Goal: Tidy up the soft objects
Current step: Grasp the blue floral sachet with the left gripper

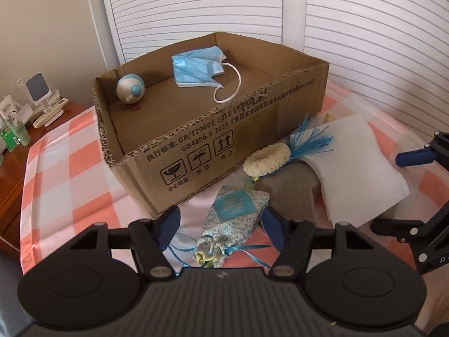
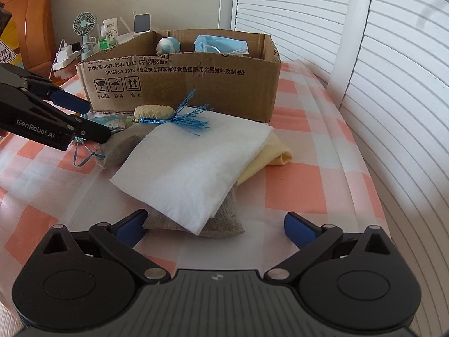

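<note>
A blue-and-silver brocade sachet (image 1: 235, 214) lies on the checked sheet between the fingers of my left gripper (image 1: 221, 226), which stands open; the right pad is at the sachet's edge and the left pad is clear of it. Its cord leads to a cream knitted ornament (image 1: 266, 161) with a blue tassel. A folded white cloth (image 2: 193, 165) rests on a grey cloth (image 2: 221, 221) and a yellow one (image 2: 269, 157). My right gripper (image 2: 216, 226) is open, its pads on either side of the grey cloth's near corner. The cardboard box (image 1: 196, 151) holds a blue face mask (image 1: 196, 68) and a white-and-blue ball (image 1: 130, 88).
The box stands at the back of the orange-and-white checked sheet (image 2: 303, 196). A wooden bedside table (image 1: 16, 168) at the left carries bottles, a remote and a small fan (image 2: 84, 26). White louvred doors (image 2: 393, 70) run close behind and to the right.
</note>
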Available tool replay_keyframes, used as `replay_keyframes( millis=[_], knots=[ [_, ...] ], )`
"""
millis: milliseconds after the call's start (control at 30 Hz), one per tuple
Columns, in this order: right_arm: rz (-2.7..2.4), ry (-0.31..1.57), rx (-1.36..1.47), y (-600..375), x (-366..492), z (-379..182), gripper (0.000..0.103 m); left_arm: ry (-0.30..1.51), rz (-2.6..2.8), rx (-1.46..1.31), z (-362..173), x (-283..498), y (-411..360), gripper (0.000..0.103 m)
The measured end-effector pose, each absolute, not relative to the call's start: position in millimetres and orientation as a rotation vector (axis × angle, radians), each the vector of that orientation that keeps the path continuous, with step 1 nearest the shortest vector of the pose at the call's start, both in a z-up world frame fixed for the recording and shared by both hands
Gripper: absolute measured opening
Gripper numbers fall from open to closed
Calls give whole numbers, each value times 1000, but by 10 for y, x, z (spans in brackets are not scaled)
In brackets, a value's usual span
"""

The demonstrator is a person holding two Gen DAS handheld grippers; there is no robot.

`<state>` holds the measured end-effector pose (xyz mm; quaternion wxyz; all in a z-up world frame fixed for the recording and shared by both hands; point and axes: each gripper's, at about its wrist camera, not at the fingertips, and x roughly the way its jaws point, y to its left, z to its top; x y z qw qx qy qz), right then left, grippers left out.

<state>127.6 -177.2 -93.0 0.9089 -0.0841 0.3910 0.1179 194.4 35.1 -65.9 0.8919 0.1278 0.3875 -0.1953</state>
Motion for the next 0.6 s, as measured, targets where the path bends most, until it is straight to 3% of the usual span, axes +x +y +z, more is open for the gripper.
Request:
replay_keyframes(
  millis=[133,267,367,600],
  knots=[
    [244,808,-174,-1772,1276,-927,103,825,-453,250,-678,2038,384,61],
    [245,807,-173,-1774,1278,-928,103,854,-495,191,-692,2073,466,44],
    [246,806,-173,-1773,1278,-928,103,874,-511,163,-703,2064,497,37],
    [252,797,-175,-1775,1248,-935,103,866,-501,143,-626,1859,503,36]
  ],
)
